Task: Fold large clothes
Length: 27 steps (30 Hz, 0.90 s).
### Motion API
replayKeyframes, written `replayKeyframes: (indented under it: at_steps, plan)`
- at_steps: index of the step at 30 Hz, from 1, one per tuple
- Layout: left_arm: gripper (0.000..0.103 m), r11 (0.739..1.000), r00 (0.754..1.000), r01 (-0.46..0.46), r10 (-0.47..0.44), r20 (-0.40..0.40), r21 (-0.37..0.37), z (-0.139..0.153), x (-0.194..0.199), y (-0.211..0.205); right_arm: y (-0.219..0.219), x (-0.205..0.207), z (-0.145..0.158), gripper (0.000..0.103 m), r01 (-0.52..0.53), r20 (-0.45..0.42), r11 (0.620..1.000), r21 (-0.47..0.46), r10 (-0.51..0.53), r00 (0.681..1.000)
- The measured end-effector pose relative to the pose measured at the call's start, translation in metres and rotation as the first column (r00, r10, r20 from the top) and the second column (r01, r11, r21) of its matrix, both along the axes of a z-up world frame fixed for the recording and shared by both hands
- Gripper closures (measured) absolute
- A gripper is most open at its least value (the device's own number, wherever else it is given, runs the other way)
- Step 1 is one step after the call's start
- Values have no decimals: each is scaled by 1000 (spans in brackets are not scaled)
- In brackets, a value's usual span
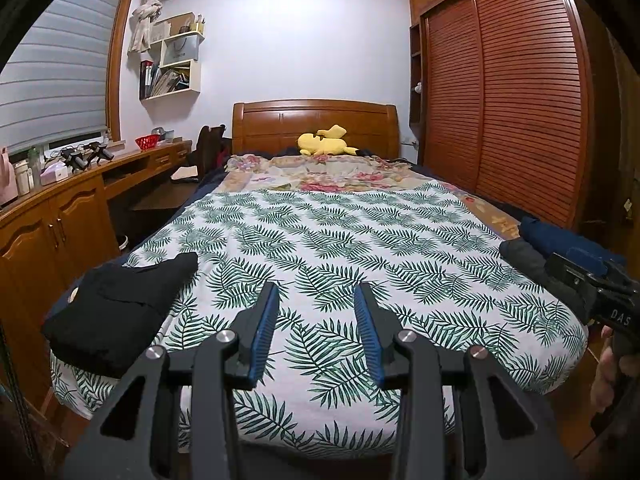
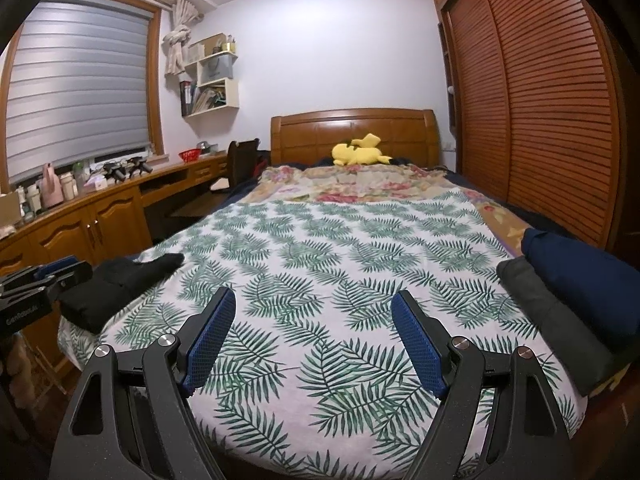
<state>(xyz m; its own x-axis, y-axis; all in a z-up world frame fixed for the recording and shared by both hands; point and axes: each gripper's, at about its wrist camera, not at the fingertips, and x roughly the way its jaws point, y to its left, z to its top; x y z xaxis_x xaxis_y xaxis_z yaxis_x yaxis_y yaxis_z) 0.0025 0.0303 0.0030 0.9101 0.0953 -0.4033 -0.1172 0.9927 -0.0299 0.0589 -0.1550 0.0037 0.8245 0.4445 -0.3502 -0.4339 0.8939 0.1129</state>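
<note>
Bedroom, leaf-print bedspread (image 1: pixel 320 240), louvred wardrobe (image 1: pixel 500 100) alongside

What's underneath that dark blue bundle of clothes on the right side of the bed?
The navy garment lies partly on a folded grey garment, both on the leaf-print sheet. Anything beneath the two is covered.

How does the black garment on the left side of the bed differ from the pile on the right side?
The black garment is a single folded piece; the right pile is two pieces, a navy garment lying partly on a grey garment. The black garment sits at the bed's left edge, the pile at its right edge. Both rest folded on the leaf-print sheet, and neither gripper touches either.
</note>
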Motion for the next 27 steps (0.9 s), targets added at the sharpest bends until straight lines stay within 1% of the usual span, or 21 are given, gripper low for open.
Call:
replayKeyframes:
  at_steps: [5,27]
  plan:
    - [65,1000,1000,-1,1,4,9,2,-2,-2,-1,-2,2,21,-1,3,1000,2,1,1000]
    - [65,1000,1000,3,-3,8,6,4,-6,-2,0,-3,3,21,-3,5,1000,4,3,1000]
